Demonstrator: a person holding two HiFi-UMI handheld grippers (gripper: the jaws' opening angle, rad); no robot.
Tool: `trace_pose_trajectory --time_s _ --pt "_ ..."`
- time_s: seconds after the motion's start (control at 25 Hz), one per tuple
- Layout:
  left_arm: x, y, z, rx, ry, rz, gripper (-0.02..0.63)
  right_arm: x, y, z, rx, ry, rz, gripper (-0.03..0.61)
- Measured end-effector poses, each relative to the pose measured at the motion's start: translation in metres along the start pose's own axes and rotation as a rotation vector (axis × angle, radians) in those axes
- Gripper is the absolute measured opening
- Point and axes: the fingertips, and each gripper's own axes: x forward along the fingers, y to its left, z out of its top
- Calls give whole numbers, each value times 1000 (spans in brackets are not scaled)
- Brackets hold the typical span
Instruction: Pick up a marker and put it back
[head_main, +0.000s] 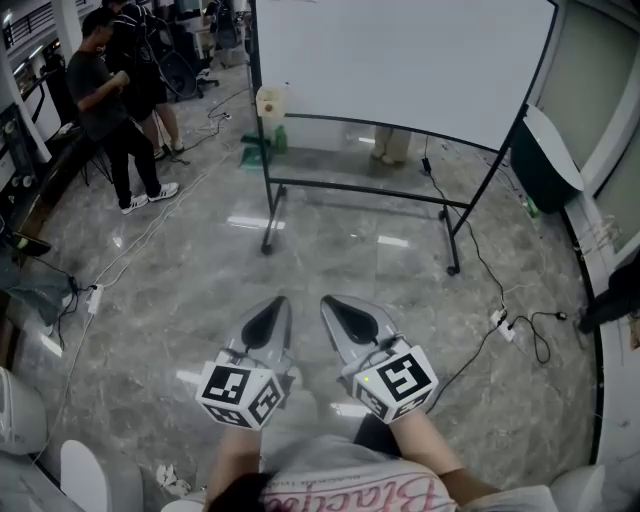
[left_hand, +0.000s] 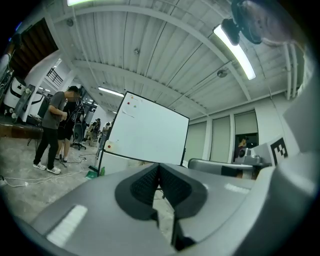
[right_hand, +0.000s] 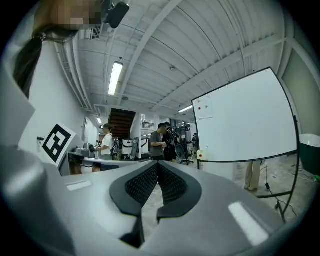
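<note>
While facing the whiteboard (head_main: 400, 60), left tool (left_hand: 159, 170) closed tight, right tool (right_hand: 157, 167) closed tight, both seemingly empty

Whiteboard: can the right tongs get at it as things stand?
Probably not from here: the whiteboard stands well off across the floor, beyond the shut, empty right tongs. Nothing stands between them, so stepping closer should do.
</note>
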Motion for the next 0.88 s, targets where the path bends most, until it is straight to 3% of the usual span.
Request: trace_pose_trajectory --time_s 0.44,0.88 --pt "97 101 53 33 -33 -38 0 134 -60 30 -9 -29 -20 2" --pt "173 159 62 18 -4 -72 -1 211 -115 28 22 -13 -57 2"
